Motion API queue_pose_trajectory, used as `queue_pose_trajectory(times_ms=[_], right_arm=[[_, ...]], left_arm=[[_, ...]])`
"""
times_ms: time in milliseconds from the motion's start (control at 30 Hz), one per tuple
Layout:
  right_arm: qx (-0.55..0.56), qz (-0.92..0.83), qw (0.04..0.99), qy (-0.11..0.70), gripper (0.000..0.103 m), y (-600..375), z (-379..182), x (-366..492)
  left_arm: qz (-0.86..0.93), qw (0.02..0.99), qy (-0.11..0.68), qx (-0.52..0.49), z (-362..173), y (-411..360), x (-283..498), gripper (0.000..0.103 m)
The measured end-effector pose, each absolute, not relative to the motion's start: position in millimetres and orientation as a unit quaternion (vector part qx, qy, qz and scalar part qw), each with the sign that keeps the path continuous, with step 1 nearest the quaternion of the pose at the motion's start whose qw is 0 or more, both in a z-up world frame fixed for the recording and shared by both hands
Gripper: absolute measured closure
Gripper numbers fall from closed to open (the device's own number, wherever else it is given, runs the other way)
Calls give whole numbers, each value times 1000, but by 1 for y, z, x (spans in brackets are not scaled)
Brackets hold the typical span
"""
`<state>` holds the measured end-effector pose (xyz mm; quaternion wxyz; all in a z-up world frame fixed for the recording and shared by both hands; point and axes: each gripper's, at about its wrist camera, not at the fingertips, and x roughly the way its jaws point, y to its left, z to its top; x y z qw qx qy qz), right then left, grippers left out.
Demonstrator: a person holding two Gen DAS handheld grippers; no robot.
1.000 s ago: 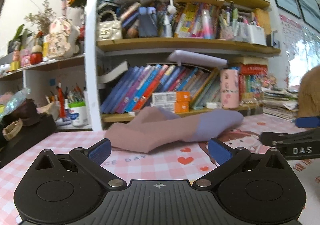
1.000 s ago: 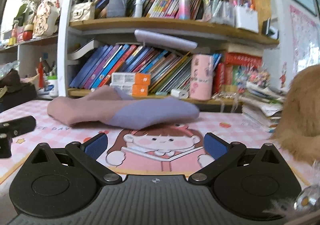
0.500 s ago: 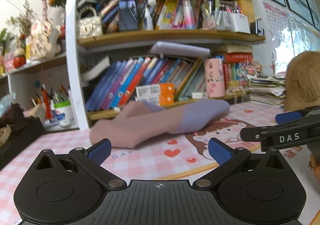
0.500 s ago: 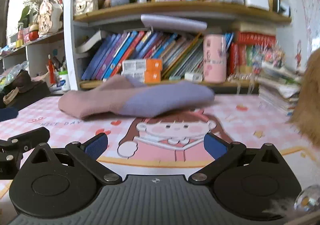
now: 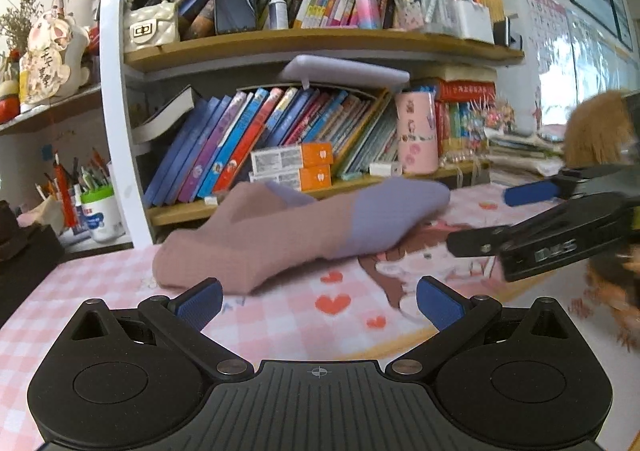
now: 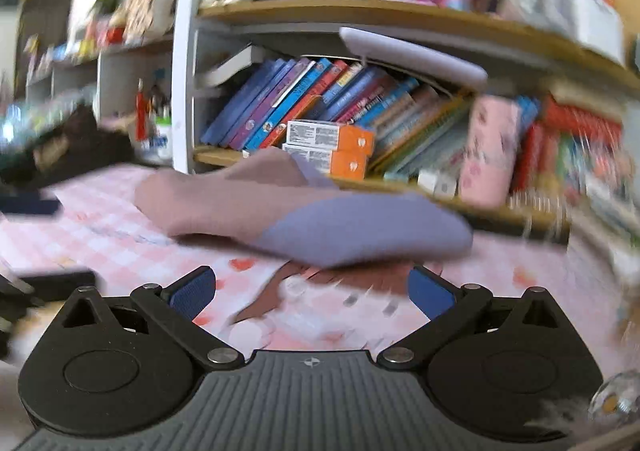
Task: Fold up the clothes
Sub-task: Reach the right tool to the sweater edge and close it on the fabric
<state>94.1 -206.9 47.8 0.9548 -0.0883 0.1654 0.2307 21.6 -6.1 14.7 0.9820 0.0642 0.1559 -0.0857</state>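
- Your left gripper is low over the desk; jaws released, spread wide, nothing between the blue pads.
- Your right gripper is in the same posture: jaws released, wide apart, empty. This view is motion-blurred, so fine detail is unreadable.
- The garment, mauve-pink with a lavender end, lies bunched on the desk's pink checked mat, just in front of the bookshelf.
- In the left view the garment's pink end sits just beyond your left pad; the lavender end points right, toward the cartoon print on the mat.
- In the right view the garment lies beyond both pads, lavender end nearest. Contact cannot be told through the blur.
- Your right gripper also shows at the right edge of the left view, near the lavender end but apart from it.
- A brown furry object sits at the far right, behind that gripper.
- Two orange-and-white boxes are stacked on the lowest shelf, directly behind the garment.
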Motion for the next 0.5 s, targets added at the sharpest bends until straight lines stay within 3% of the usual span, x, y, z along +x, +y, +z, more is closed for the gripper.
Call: queue_pose_trajectory(times_ms=[167, 367, 500], right_arm=[[-96, 203, 962, 156, 0, -220, 54, 175], [64, 174, 967, 177, 0, -265, 41, 269], [93, 185, 959, 194, 0, -283, 25, 299]], left_arm=[[-84, 981, 169, 39, 17, -11, 46, 0], [-111, 974, 199, 14, 10, -34, 77, 0], [-135, 969, 209, -9, 2, -55, 99, 0]])
